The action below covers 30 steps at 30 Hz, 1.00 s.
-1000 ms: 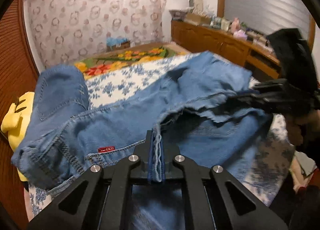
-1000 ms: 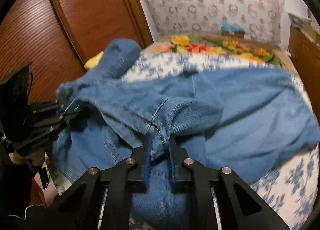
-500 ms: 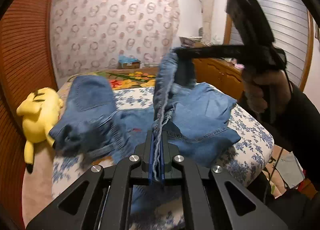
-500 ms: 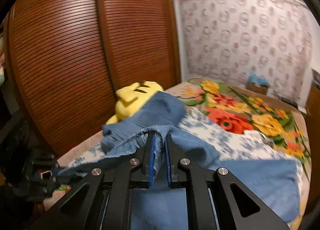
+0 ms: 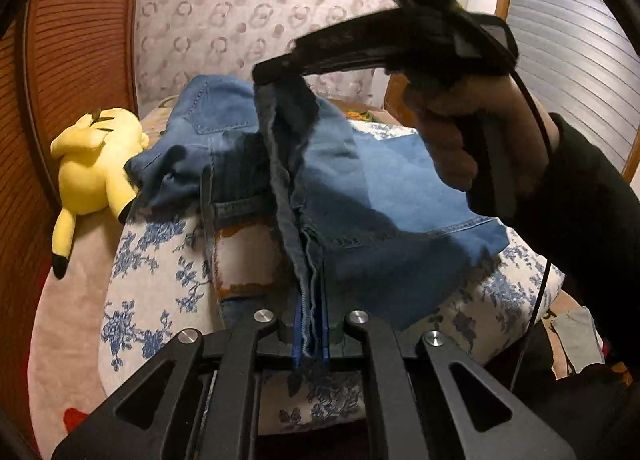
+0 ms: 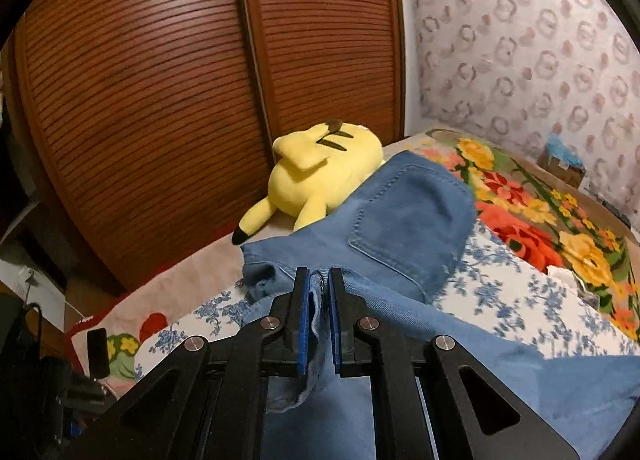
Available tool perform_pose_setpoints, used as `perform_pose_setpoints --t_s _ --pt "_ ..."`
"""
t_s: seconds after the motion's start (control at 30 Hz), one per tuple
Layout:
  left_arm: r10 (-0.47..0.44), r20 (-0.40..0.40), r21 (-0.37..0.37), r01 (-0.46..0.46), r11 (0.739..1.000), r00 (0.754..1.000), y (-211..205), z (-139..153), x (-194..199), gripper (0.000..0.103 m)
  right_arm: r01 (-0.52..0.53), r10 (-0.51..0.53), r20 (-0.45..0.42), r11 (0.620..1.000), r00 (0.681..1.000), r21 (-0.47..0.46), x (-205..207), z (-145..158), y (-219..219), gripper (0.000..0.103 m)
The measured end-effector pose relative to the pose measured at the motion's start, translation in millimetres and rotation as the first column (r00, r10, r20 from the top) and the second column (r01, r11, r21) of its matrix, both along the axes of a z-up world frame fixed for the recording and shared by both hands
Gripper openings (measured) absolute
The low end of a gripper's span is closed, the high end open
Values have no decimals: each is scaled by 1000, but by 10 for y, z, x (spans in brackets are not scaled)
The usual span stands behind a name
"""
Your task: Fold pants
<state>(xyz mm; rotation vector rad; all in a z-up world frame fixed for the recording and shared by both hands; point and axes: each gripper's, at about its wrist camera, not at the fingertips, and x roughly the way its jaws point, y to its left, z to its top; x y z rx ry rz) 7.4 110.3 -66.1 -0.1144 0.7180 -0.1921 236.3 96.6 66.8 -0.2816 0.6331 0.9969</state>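
Note:
Blue denim pants [image 5: 392, 187] lie partly on the bed, with the back pocket end [image 6: 404, 215] resting near the plush toy. My left gripper [image 5: 311, 336] is shut on a frayed edge of the pants, low at the bed's near side. My right gripper [image 6: 319, 300] is shut on another edge of the pants. In the left wrist view the right gripper [image 5: 276, 73] is raised high above the bed, and the denim hangs stretched between the two grippers.
A yellow plush toy [image 5: 92, 163] lies at the bed's left edge, also in the right wrist view [image 6: 320, 171]. The bed has a blue floral sheet [image 5: 152, 272] and a bright flowered blanket [image 6: 560, 219]. A slatted wooden wardrobe [image 6: 160, 99] stands close on the left.
The right gripper has lifted its denim edge high above the bed. The left gripper has pulled back and down, so the pants now hang stretched between them and have slid nearer.

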Motion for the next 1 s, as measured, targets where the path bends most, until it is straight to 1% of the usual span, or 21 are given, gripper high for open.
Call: perform_pose_setpoints --t_s 0.1,0.13,0.17,0.2,0.23,0.3,0.33,0.37,0.4,0.43,0.47,0.57,0.67,0.83,0.93,1.0 --pt "-5 -6 -8 4 1000 1000 25 -11 -9 7 -6 6 -17 1000 1000 7 20 -2 90 9" --pt "-5 -7 -7 5 1000 1000 37 -1 -11 8 -8 9 -26 1000 1000 20 29 4 89 16" --pt "-3 -3 -1 3 1000 1000 35 8 -17 10 -3 4 -29 1000 1000 23 34 2 78 27" --pt "0 2 4 0 1000 1000 40 25 -23 11 1 -1 -27 1000 1000 24 30 -7 55 34" --pt "4 5 7 -4 1000 1000 55 35 -31 14 6 -5 -20 1000 1000 21 9 -29 28 43" --pt "9 19 8 -9 1000 1000 68 80 -45 21 17 -17 -2 999 1000 30 -44 -45 -40 44" --pt "14 25 12 -15 1000 1000 65 99 -60 30 24 -24 3 999 1000 38 -46 -29 -110 44" --pt "20 31 17 -21 1000 999 69 116 -61 41 32 -32 8 999 999 42 -91 -48 -177 45" --pt "27 41 20 -28 999 999 75 142 -69 48 40 -41 15 998 999 47 -132 -34 -263 45" --pt "29 49 18 -29 999 998 83 159 -65 58 50 -51 22 997 998 51 -151 -21 -373 45" --pt "30 57 14 -31 999 998 92 177 -67 64 64 -65 29 996 997 57 -164 -16 -504 45" --pt "40 72 20 -42 999 997 92 215 -48 77 113 -116 36 992 993 61 -178 -53 -952 46" --pt "40 75 28 -42 999 996 65 232 5 77 195 -197 54 980 979 47 -161 -149 -1439 47" --pt "34 80 36 -37 999 996 -22 249 124 79 308 -309 53 951 950 25 -176 -318 -2192 48" --pt "33 84 43 -36 998 996 -103 264 177 79 366 -366 51 931 929 20 -264 -406 -2583 48" --pt "27 86 45 -31 998 996 -157 266 217 79 417 -418 50 908 907 26 -341 -467 -2844 48"
